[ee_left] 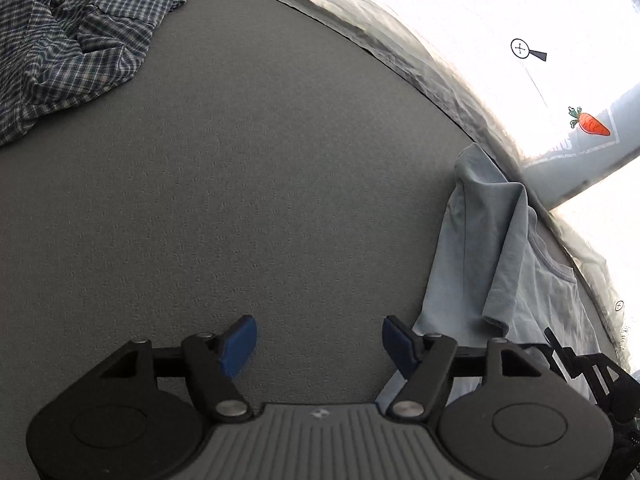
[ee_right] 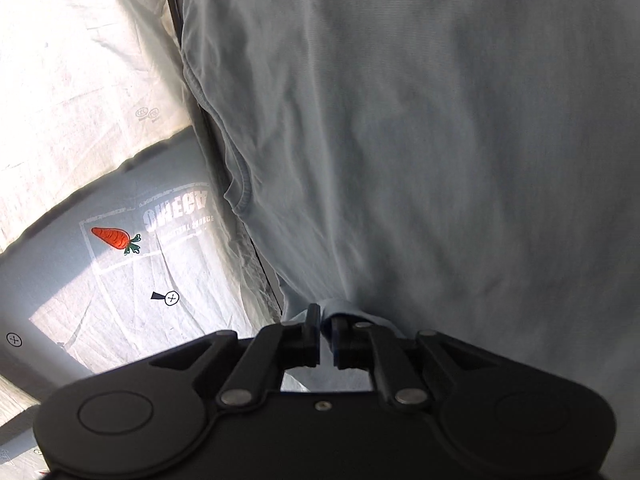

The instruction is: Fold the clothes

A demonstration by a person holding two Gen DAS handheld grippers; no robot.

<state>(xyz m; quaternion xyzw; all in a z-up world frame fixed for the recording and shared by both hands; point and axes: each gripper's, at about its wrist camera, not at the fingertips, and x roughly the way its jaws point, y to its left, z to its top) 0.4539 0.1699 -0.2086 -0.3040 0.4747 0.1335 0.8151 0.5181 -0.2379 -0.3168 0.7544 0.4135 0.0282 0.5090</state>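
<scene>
On the grey mat (ee_left: 260, 184) in my left wrist view, my left gripper (ee_left: 319, 346) hangs with its blue pads (ee_left: 239, 346) spread wide and nothing between them, only bare mat beneath. At about two to four o'clock from that gripper lies the light blue T-shirt (ee_left: 472, 248), bunched into a raised fold along the mat's right edge, its ribbed neckline showing toward three o'clock. The nearer pad at the right stands just beside the shirt's hem; I cannot tell whether it touches. Far off at ten to eleven o'clock a blue checked shirt (ee_left: 68, 48) sits crumpled in a heap, well apart from the T-shirt. Beyond the mat's curved edge, from twelve round to three o'clock, spreads a white printed sheet (ee_left: 500, 12) in bright light, with a small carrot picture (ee_left: 591, 123) at roughly two o'clock.

In my right wrist view, my right gripper (ee_right: 326, 338) has its jaws pressed nearly together, pinching a small tuck of the T-shirt's (ee_right: 420, 128) fabric. The shirt rises from the pinch and fills the view from eleven round to four o'clock, blurred in places, its collar seam running along the left side. At nine o'clock the same sheet (ee_right: 72, 92) shows with the carrot (ee_right: 114, 239) on it.
</scene>
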